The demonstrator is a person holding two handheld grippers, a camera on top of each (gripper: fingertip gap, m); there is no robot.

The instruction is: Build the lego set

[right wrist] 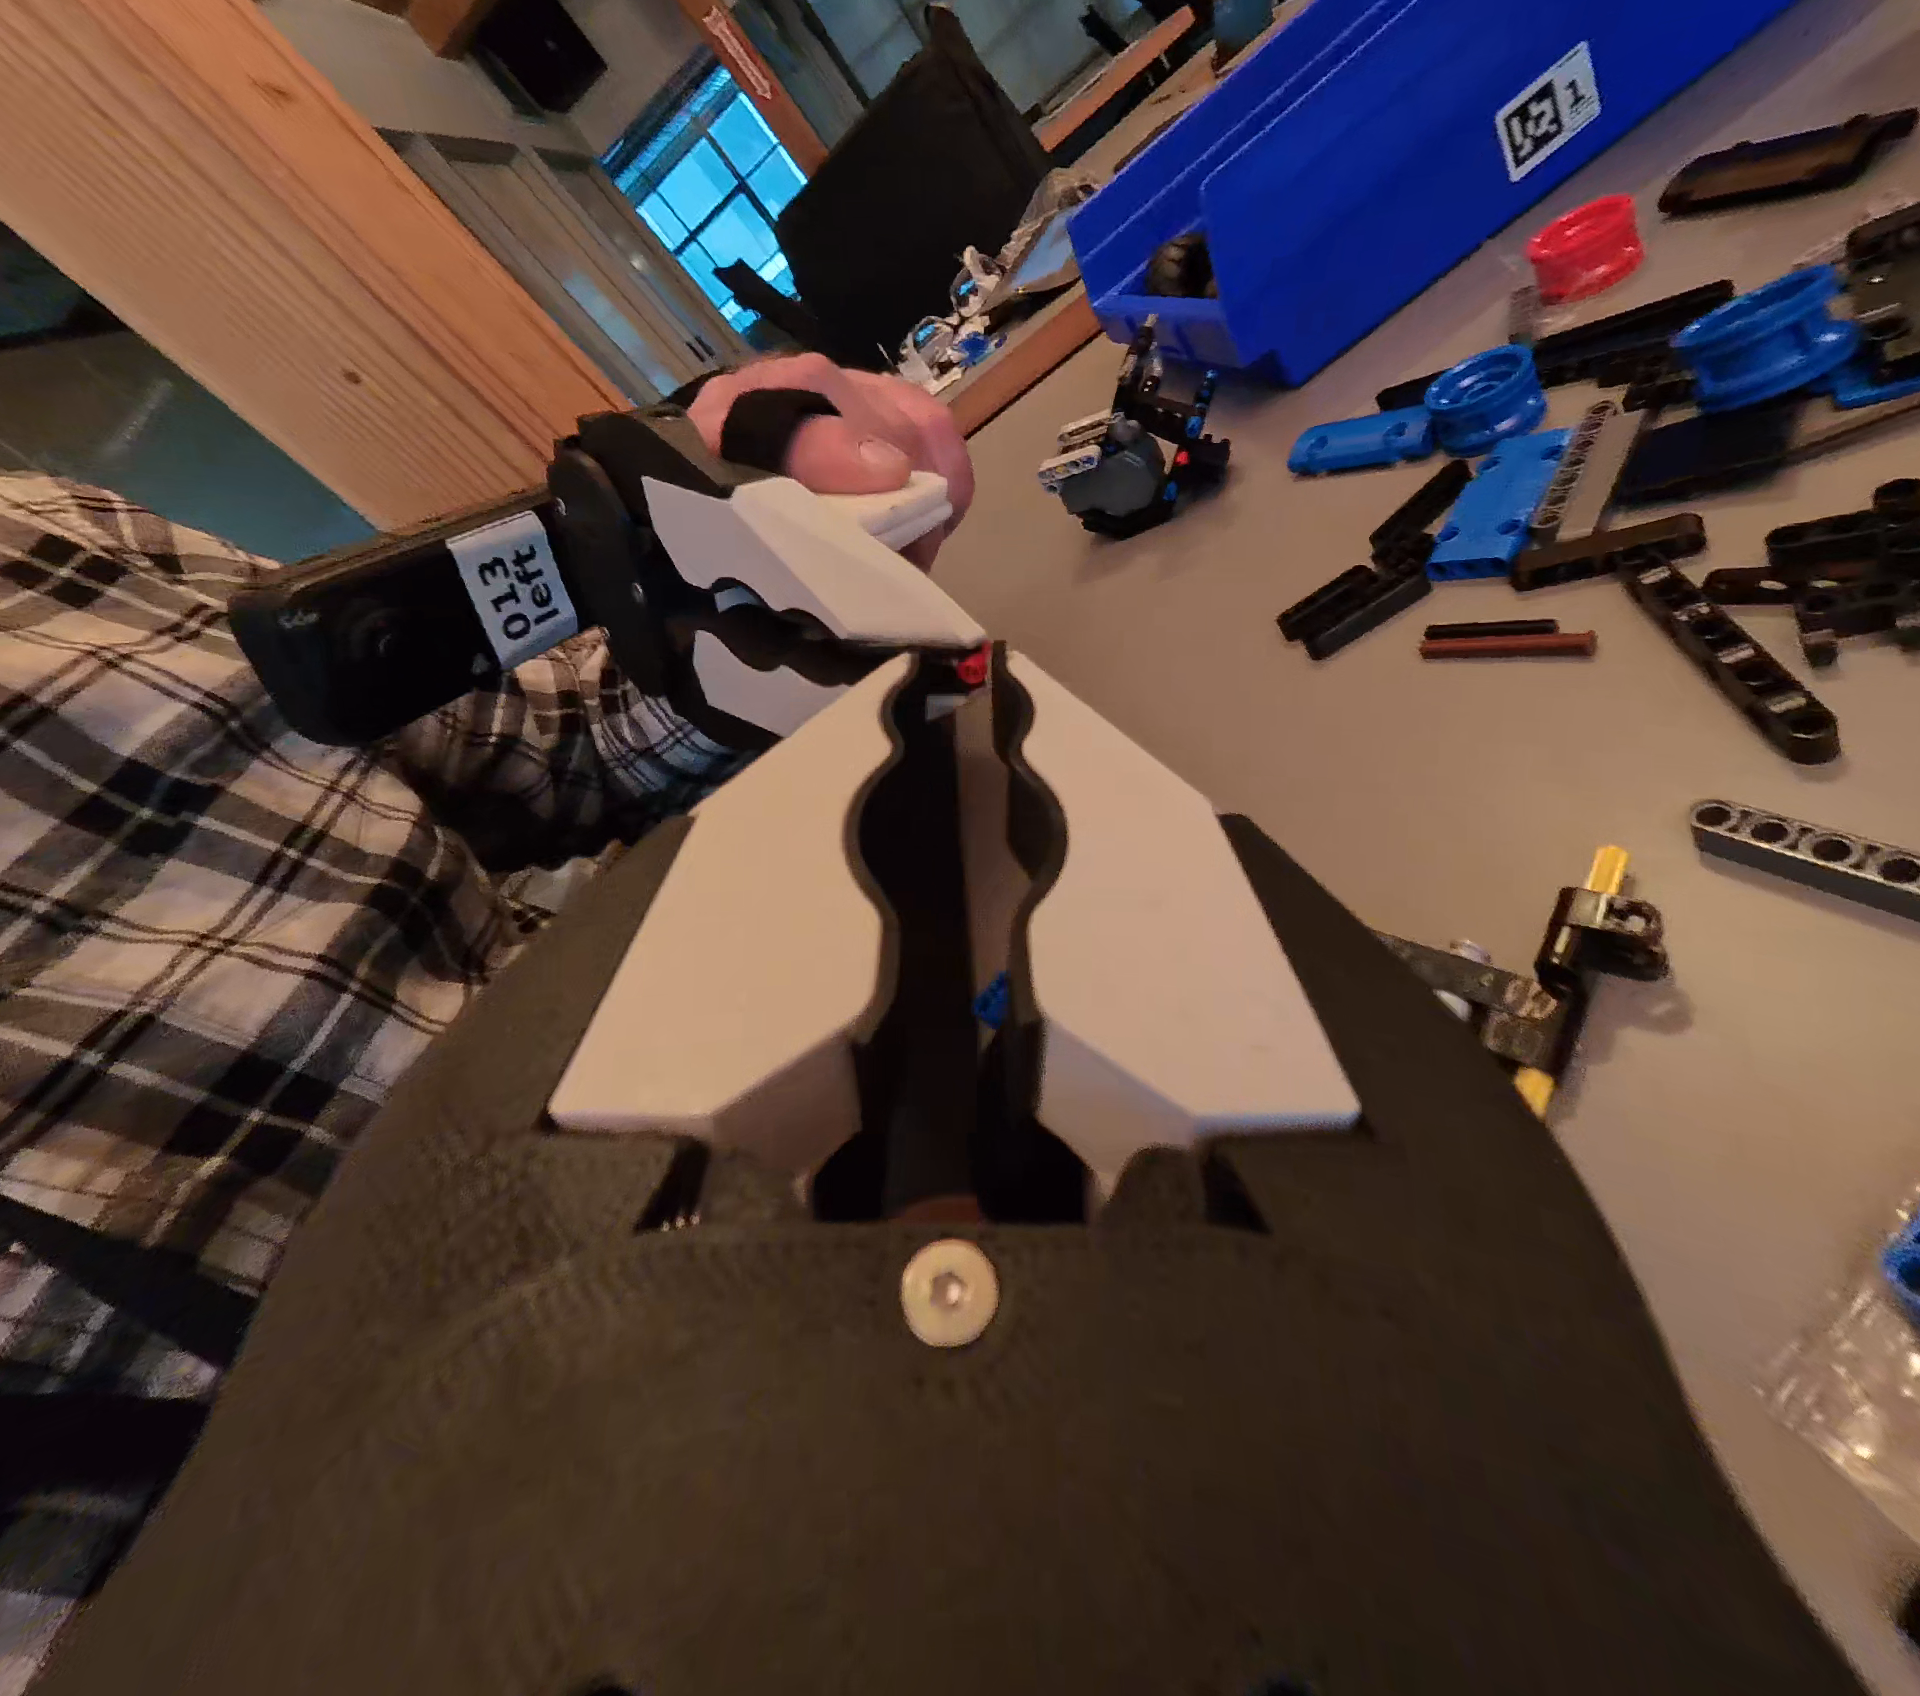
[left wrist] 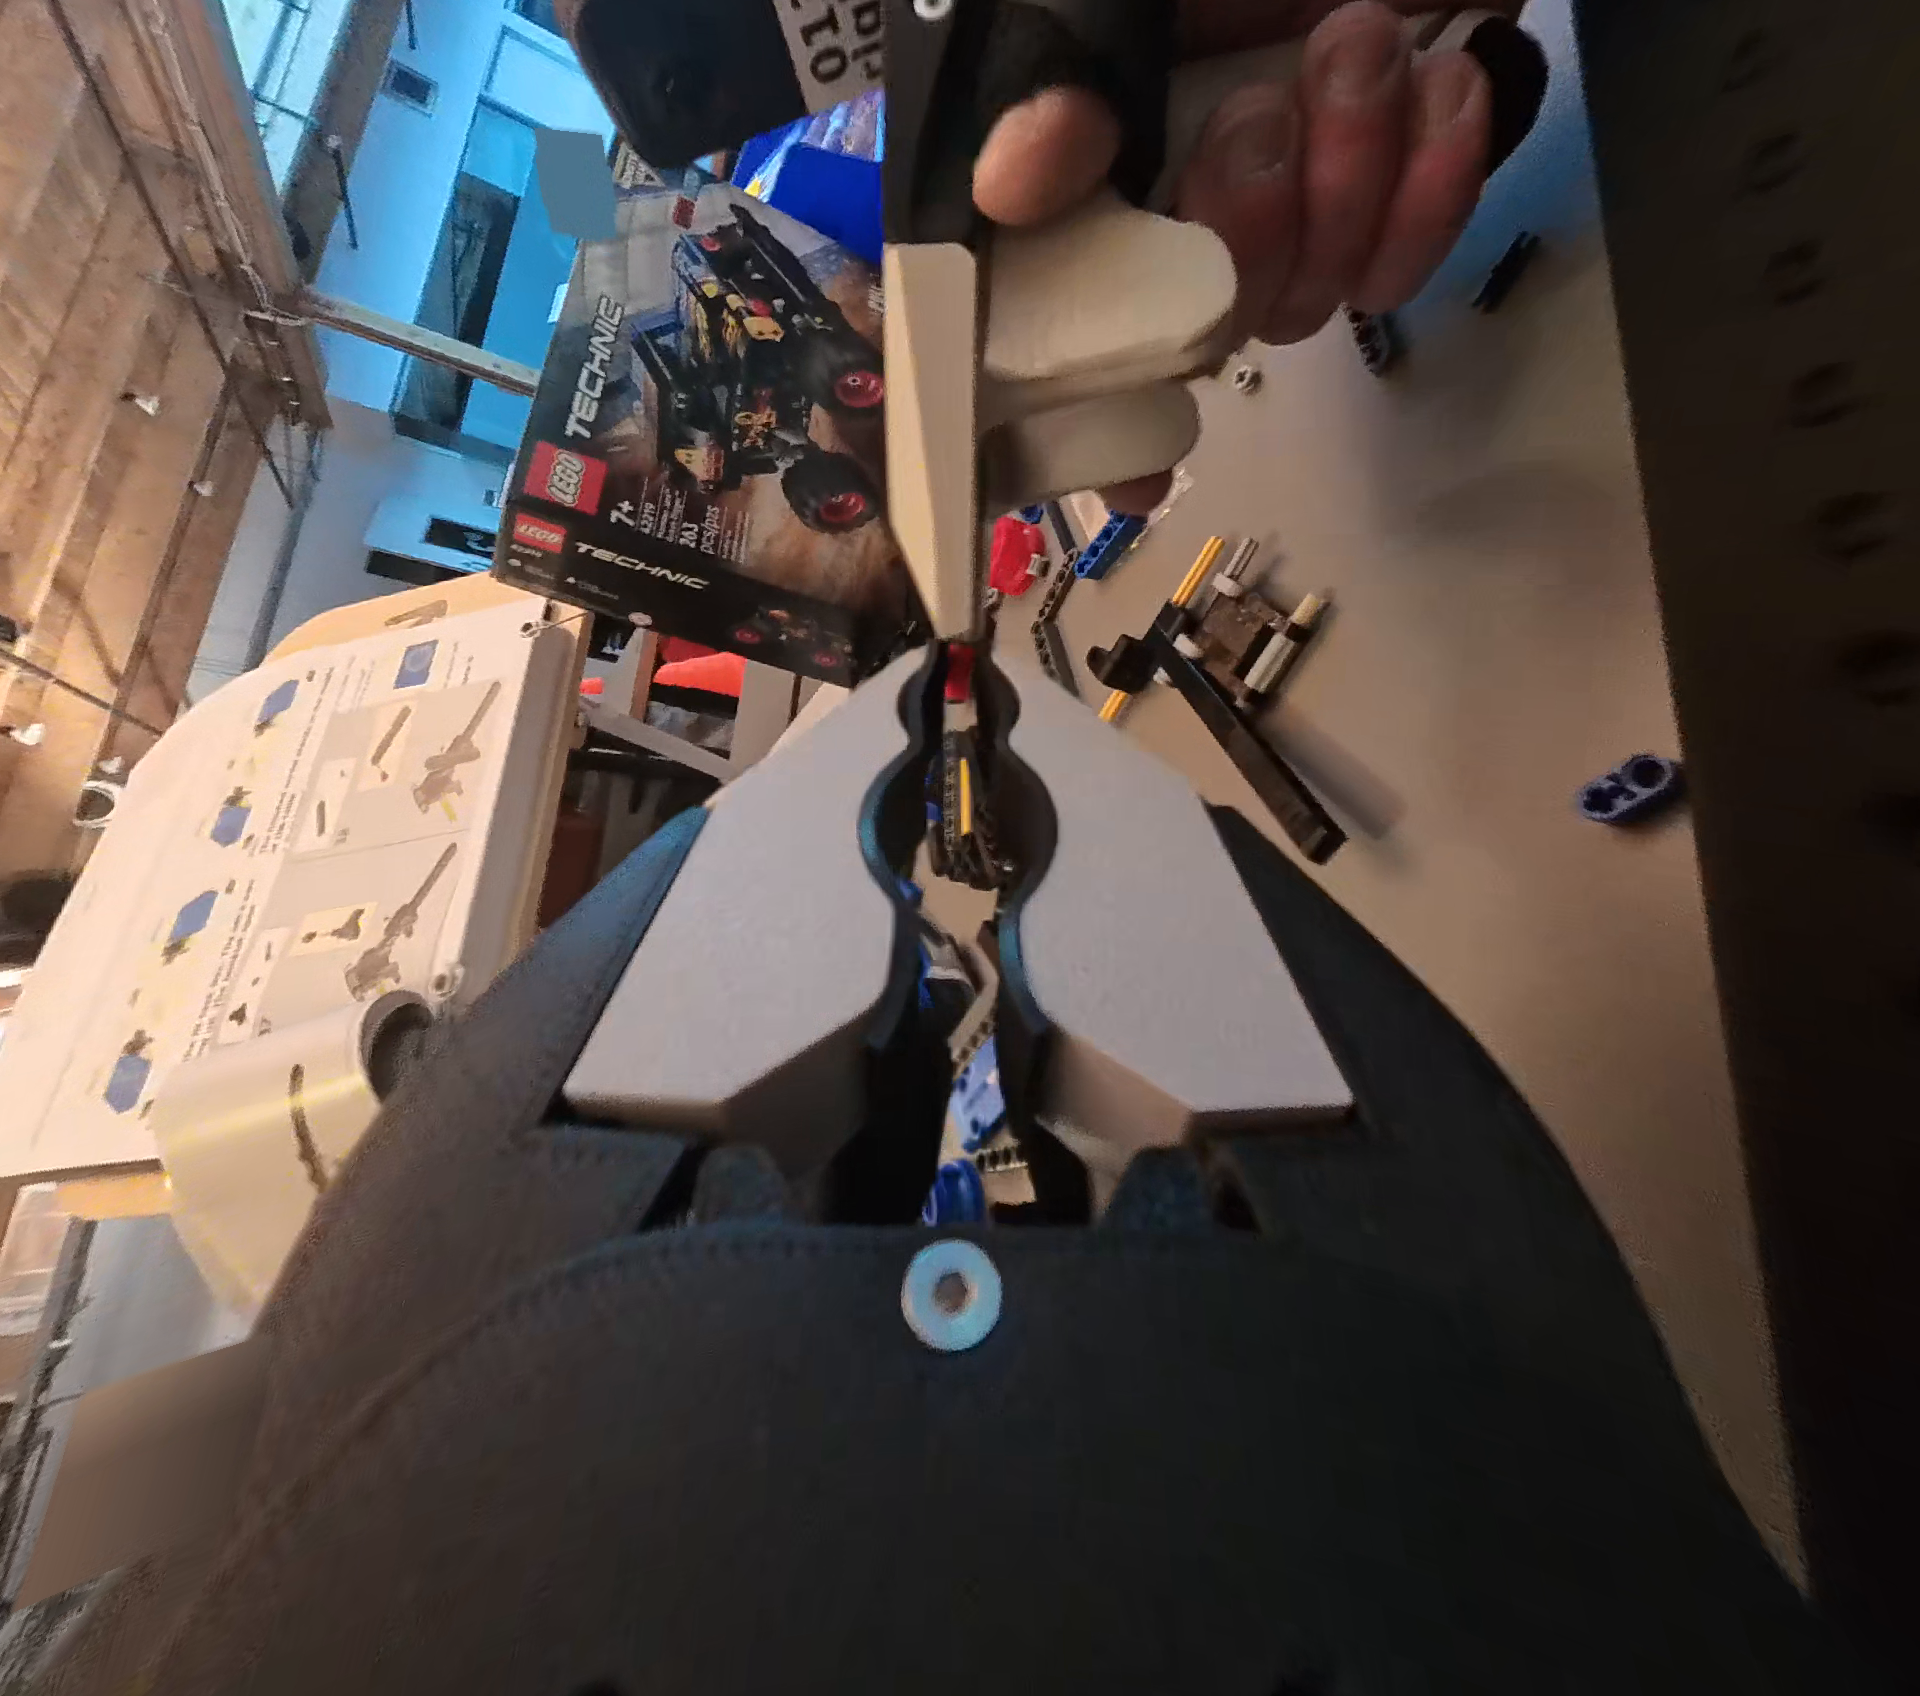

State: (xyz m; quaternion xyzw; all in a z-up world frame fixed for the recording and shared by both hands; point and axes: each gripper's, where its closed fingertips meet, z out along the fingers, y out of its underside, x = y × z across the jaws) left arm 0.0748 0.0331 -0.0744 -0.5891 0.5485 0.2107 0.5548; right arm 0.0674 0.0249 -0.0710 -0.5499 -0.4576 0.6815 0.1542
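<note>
A small red Lego part (left wrist: pixel 962 667) sits where both grippers' tips meet, held above the grey table (right wrist: pixel 1247 773). My left gripper (left wrist: pixel 951 659) is shut on it, jaws almost touching. In the left wrist view the right gripper (left wrist: pixel 948 623) comes down from above, tip to tip. In the right wrist view my right gripper (right wrist: pixel 961 675) is shut on the red part (right wrist: pixel 972 665), with a pale grey bit just under it. The left gripper (right wrist: pixel 961 636) meets it from the left. How the part is joined is hidden by the fingers.
A Lego box (left wrist: pixel 707 441) and an open instruction booklet (left wrist: pixel 312 867) stand behind. A black-and-yellow sub-assembly (left wrist: pixel 1226 659) lies on the table. A blue bin (right wrist: pixel 1455 119), a red rim (right wrist: pixel 1584 259), blue parts (right wrist: pixel 1486 399), black beams (right wrist: pixel 1725 670) and a grey sub-assembly (right wrist: pixel 1127 462) lie to the right. Less than 4 cm separates the two grippers' tips.
</note>
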